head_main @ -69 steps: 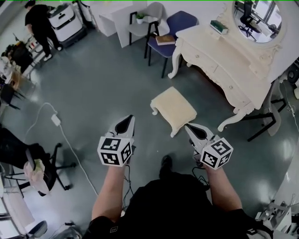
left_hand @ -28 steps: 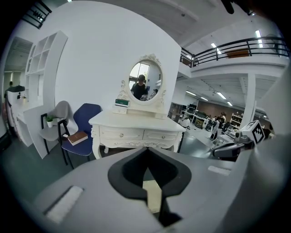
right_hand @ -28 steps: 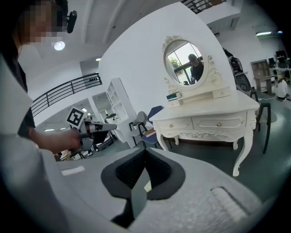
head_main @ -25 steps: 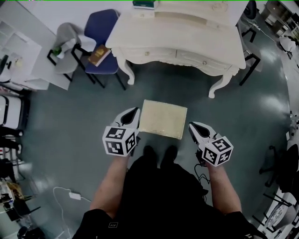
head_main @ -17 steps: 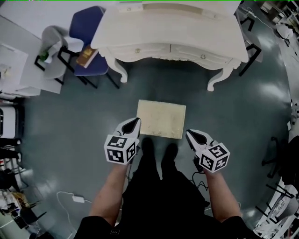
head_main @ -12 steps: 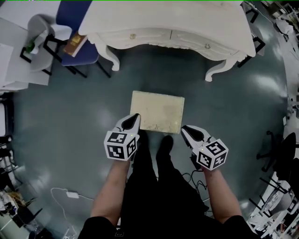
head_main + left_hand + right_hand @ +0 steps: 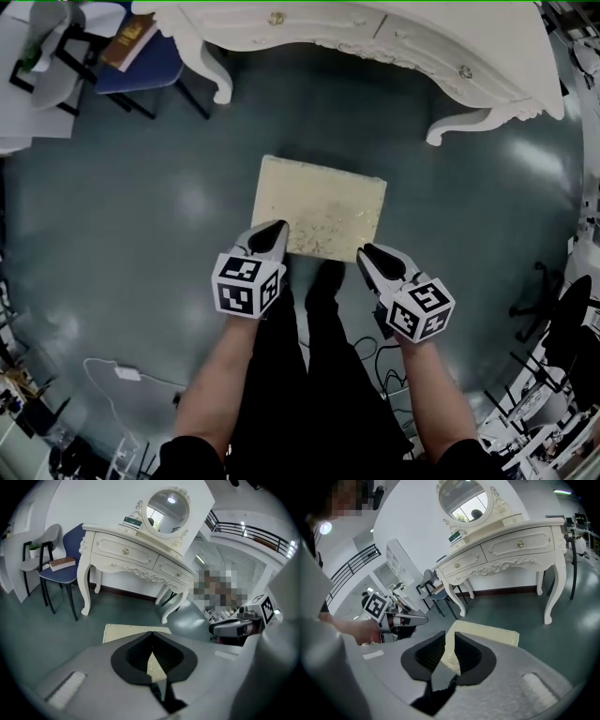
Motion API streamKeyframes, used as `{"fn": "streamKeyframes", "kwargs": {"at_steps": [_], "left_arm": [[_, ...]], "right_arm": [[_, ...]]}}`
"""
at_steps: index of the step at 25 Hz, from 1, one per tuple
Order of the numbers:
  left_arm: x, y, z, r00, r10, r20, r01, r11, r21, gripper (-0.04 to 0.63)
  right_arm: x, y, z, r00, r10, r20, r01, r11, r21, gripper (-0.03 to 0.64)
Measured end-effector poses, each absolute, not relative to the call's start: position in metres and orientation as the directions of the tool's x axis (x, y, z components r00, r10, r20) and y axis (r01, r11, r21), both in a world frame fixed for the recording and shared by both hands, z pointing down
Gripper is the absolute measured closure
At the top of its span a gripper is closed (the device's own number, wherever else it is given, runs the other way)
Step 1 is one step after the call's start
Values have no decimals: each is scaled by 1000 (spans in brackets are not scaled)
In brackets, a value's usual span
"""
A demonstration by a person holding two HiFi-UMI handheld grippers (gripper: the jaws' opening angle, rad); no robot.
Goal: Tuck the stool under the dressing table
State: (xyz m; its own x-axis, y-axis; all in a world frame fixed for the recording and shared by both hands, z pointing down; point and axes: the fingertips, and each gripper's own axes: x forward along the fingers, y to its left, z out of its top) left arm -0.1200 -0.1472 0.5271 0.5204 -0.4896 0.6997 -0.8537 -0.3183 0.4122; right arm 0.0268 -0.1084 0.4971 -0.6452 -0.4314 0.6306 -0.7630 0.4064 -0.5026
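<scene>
Sunk lower since a second ago and drawn up to the near edge of the cream, rectangular padded stool [image 7: 323,211]: left gripper [image 7: 273,230] over the near left corner, right gripper [image 7: 366,253] just off the near right corner. No telling from above whether either tip touches the cushion. Shifted too since then, the framing, with the cream-white carved dressing table [image 7: 375,28] now cut off by the top border of the head view.

Left gripper [image 7: 151,637], in its own view: black ribbed pads pressed together, nothing between them, stool [image 7: 126,631] lying low beyond the tips. Right gripper [image 7: 449,641], in its own view: jaws a narrow slot apart, just been opening, clamped on nothing (only the pale stool top [image 7: 487,632] seen through the gap, beyond the pads).

Stool on the grey-green glossy floor [image 7: 141,234], out in front of the table and well apart from it, not under it, turned a little askew to the table's front. Just beside its near edge, the person's dark shoes [image 7: 323,277].

Behind the stool in both gripper views: table [image 7: 136,557] [image 7: 506,550] on curved legs, two drawers with small knobs, oval mirror [image 7: 167,510] [image 7: 461,498] on top. To the table's left, a blue-seated chair with black legs [image 7: 155,70] [image 7: 70,538] bearing a brown book [image 7: 127,42] [image 7: 61,563]. Near the person's left arm, on the floor, a white cable with a small white block [image 7: 124,372].
</scene>
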Motion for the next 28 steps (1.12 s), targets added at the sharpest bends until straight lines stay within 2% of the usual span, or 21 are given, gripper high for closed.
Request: {"fn": "streamKeyframes", "kwargs": {"at_steps": [6,14,23,28], "left_arm": [[-118,-137,583,516,-445,732,-854,-329,402,575],[-116,-123,636,515,-382,767,-848,-359,391,575],[-143,-96,684,447,-341,827,-880,-332,338,421],[-171,-82,709,390,-337,857,-909,-287,301,282]], "right_arm": [[27,-103,545,-634,-414,654,-772,401,-494,542],[42,-88,611,-579,-406,707,-813,351,-465,495],[56,-62,665,-526,-366,768,-845,326,-424,425],[74,-48,696,-444,-352,824,-887,303,-349,321]]}}
